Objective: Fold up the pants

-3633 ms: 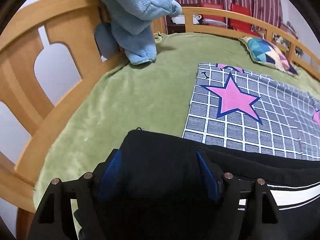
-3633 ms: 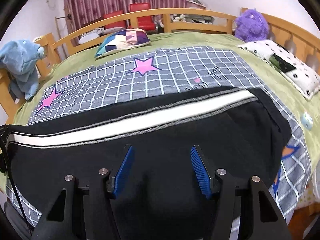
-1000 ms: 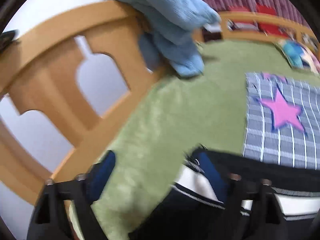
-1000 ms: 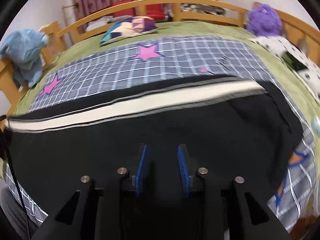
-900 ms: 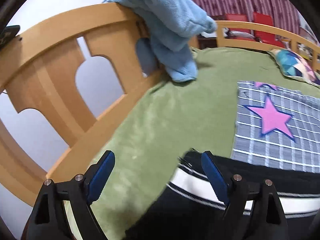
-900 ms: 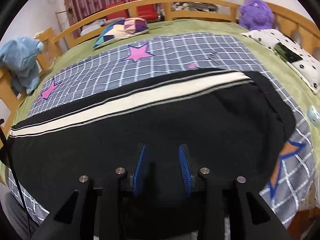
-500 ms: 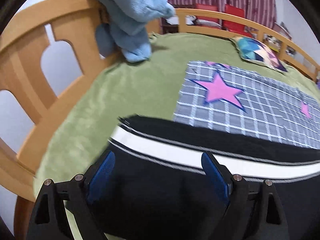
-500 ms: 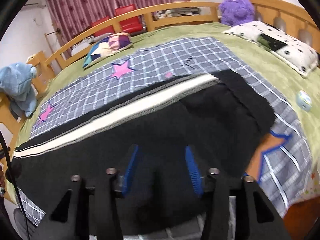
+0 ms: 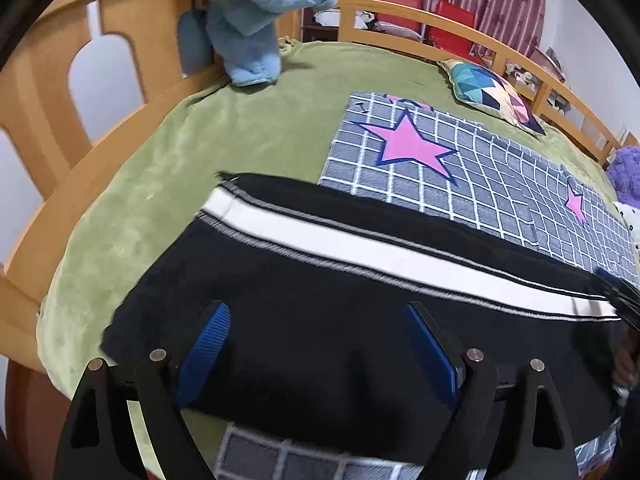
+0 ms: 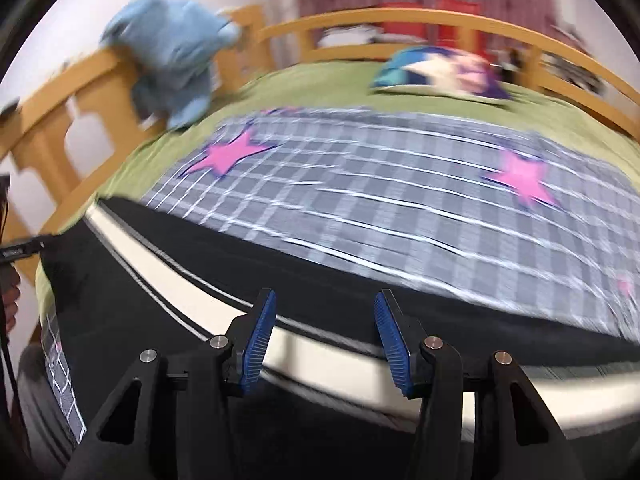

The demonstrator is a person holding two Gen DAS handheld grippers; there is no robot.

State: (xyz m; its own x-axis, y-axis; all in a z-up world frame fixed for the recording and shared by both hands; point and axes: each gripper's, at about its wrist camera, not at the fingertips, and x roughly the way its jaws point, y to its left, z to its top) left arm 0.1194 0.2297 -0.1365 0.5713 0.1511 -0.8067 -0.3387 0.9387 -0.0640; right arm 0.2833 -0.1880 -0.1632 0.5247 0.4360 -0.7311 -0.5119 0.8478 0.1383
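Left claw [image 9: 316, 348] and right claw [image 10: 325, 336] both gape wide, gripping nothing.

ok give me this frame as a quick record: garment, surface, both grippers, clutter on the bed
garment: black pants with a white side stripe, lying flat
surface: grey checked sheet with pink stars, over a green blanket
left gripper: open, over the black cloth, nothing held
right gripper: open, over the stripe; view blurred
clutter: blue plush on the wooden rail; patterned pillow at the far side
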